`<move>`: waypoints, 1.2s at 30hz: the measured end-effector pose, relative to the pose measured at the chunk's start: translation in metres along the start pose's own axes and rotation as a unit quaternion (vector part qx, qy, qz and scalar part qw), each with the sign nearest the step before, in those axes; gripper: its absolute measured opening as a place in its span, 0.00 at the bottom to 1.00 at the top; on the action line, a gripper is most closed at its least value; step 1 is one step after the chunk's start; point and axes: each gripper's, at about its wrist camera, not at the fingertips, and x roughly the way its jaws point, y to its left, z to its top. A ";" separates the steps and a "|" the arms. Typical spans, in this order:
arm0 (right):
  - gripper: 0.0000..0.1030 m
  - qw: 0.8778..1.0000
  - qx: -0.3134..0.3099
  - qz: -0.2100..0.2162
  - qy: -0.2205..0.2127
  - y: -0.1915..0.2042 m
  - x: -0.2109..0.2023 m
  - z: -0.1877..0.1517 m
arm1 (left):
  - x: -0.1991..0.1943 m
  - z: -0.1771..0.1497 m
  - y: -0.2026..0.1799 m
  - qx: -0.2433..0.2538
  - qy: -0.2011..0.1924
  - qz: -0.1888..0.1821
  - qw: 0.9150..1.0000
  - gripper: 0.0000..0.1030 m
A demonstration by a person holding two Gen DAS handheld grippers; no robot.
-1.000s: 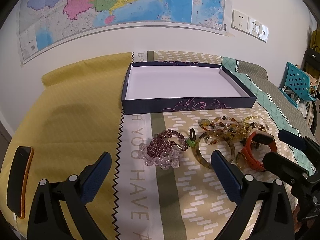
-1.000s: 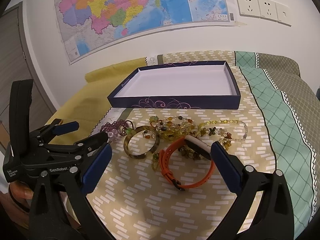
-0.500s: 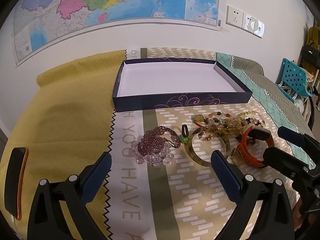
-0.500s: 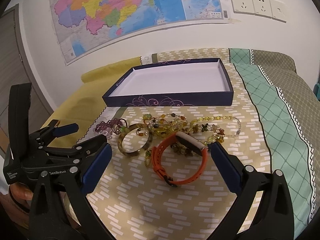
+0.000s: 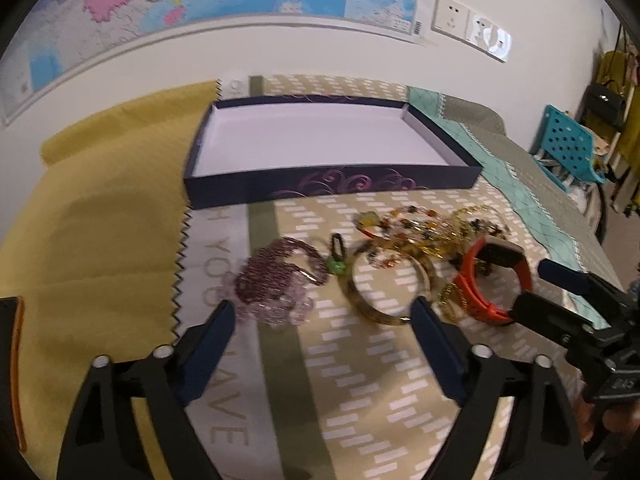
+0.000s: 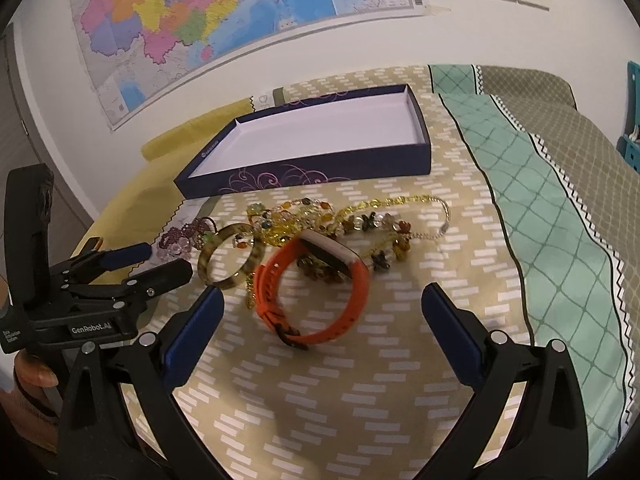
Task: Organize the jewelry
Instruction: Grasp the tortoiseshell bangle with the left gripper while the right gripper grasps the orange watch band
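An empty dark blue box point(image 5: 332, 186) with a white inside point(image 6: 304, 178) lies at the back of the cloth. In front of it lies a heap of jewelry: a purple bead bracelet point(image 5: 276, 276), a tortoiseshell bangle point(image 5: 384, 308) point(image 6: 230, 254), amber and yellow bead strands point(image 5: 432, 228) point(image 6: 352, 220) and an orange watch band point(image 5: 488, 280) point(image 6: 316, 292). My left gripper point(image 5: 322, 320) is open just before the purple beads and the bangle. My right gripper point(image 6: 322, 308) is open around the near side of the orange band, touching nothing.
A patterned cloth point(image 6: 360, 400) covers the table, with a yellow cloth point(image 5: 100, 240) to the left. A dark phone point(image 5: 10, 360) lies at the left edge. A map and sockets hang on the wall behind. A blue chair point(image 5: 568, 148) stands far right.
Both grippers have moved forward toward the jewelry heap, which now looks larger and nearer. Both stay open. The jewelry has not moved.
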 end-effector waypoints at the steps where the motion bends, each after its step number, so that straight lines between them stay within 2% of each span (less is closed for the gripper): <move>1: 0.95 1.000 0.001 0.001 0.001 -0.001 0.001 -0.001 | -0.001 0.000 -0.002 0.004 -0.001 -0.008 1.000 0.78; 3: 0.94 1.000 0.005 0.004 0.003 -0.003 0.000 -0.002 | -0.002 0.001 -0.006 0.013 -0.001 -0.021 1.000 0.70; 6: 0.88 1.000 0.008 0.011 0.008 -0.005 0.002 -0.003 | 0.002 0.003 -0.010 0.017 0.009 -0.043 0.999 0.57; 8: 0.85 1.000 0.010 0.015 0.012 -0.006 0.004 -0.003 | 0.007 0.004 -0.009 0.014 0.019 -0.048 0.999 0.54; 12: 0.74 1.000 0.014 0.020 0.017 -0.009 0.005 -0.003 | 0.019 0.008 -0.004 0.006 0.042 -0.062 0.997 0.48; 16: 0.56 0.999 0.015 0.028 0.023 -0.011 0.007 -0.002 | 0.022 0.011 -0.007 0.022 0.043 -0.058 0.997 0.46; 18: 0.51 0.999 0.010 0.025 0.023 -0.011 0.008 -0.001 | 0.024 0.013 -0.006 0.029 0.045 -0.060 0.997 0.44; 19: 0.44 0.999 0.010 0.025 0.024 -0.011 0.008 -0.001 | 0.025 0.014 -0.007 0.034 0.045 -0.057 0.997 0.42; 20: 0.40 0.999 0.010 0.029 0.027 -0.012 0.009 -0.001 | 0.025 0.014 -0.008 0.037 0.046 -0.053 0.997 0.37; 22: 0.29 0.999 0.007 0.028 0.030 -0.014 0.009 -0.001 | 0.026 0.015 -0.009 0.049 0.046 -0.045 0.997 0.32; 24: 0.24 0.999 0.006 0.031 0.030 -0.016 0.008 -0.001 | 0.025 0.014 -0.010 0.059 0.049 -0.050 0.996 0.15; 27: 0.19 0.999 0.008 0.042 0.028 -0.020 0.003 -0.001 | 0.022 0.010 -0.014 0.072 0.051 -0.056 0.995 0.09; 31: 0.17 0.998 0.008 0.046 0.033 -0.025 0.000 0.000 | 0.015 0.003 -0.015 0.079 0.061 -0.085 0.991 0.08; 32: 0.19 0.998 0.008 0.044 0.035 -0.026 0.000 -0.001 | 0.014 0.001 -0.014 0.086 0.060 -0.080 0.991 0.10; 34: 0.24 0.998 0.010 0.040 0.039 -0.029 0.000 -0.002 | 0.014 0.000 -0.016 0.100 0.055 -0.070 0.991 0.18; 35: 0.27 0.998 0.011 0.040 0.039 -0.029 -0.001 -0.002 | 0.015 0.000 -0.017 0.102 0.054 -0.069 0.991 0.25; 36: 0.30 0.998 0.013 0.043 0.038 -0.030 -0.002 -0.003 | 0.015 0.001 -0.019 0.106 0.053 -0.069 0.991 0.40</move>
